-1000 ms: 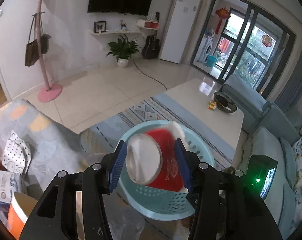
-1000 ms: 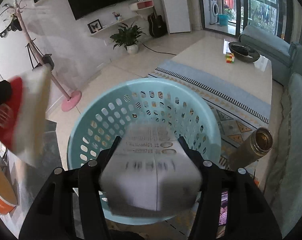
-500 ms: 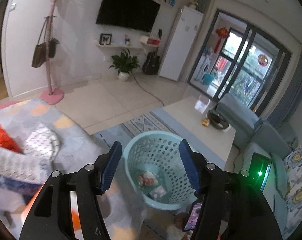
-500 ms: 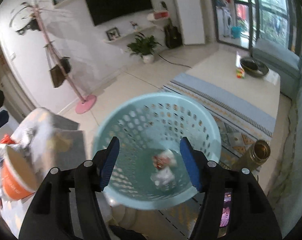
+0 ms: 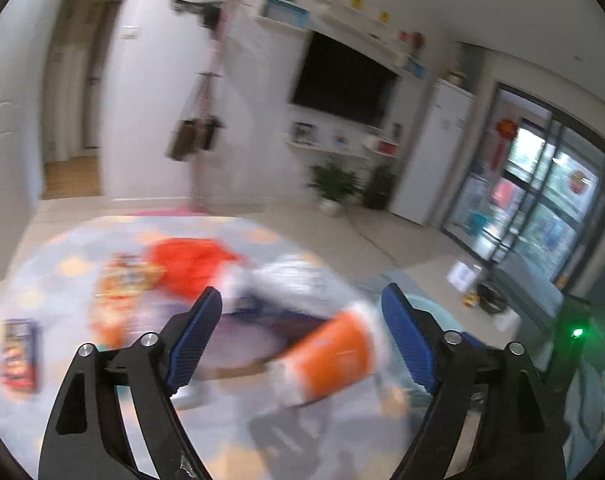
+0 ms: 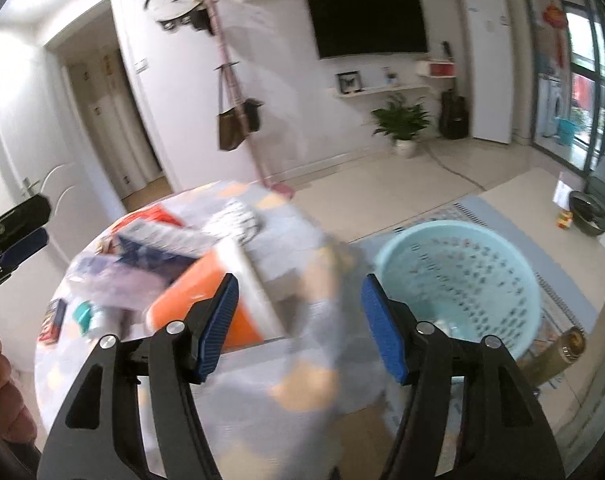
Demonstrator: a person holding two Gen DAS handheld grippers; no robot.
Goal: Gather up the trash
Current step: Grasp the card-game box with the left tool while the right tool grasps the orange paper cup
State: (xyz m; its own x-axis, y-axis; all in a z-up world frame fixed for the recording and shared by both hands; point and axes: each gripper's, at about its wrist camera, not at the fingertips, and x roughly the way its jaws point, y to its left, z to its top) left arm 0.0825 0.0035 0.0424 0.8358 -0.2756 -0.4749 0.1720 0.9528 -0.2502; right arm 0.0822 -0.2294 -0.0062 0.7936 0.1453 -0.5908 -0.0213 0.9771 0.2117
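— Living-room floor, blurred: where is the trash seen?
— Orange cup at nine o'clock of the basket. Left gripper and right gripper just opened, nothing gripped.

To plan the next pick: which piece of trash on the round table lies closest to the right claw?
The orange cup, on its side just beyond the right claw; the other wrappers lie farther back.

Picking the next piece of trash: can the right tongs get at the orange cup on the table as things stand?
Probably yes. The right tongs are open and empty, with the orange cup lying just ahead by the left pad, and nothing on top of it. The view is blurred, so contact can't be told.
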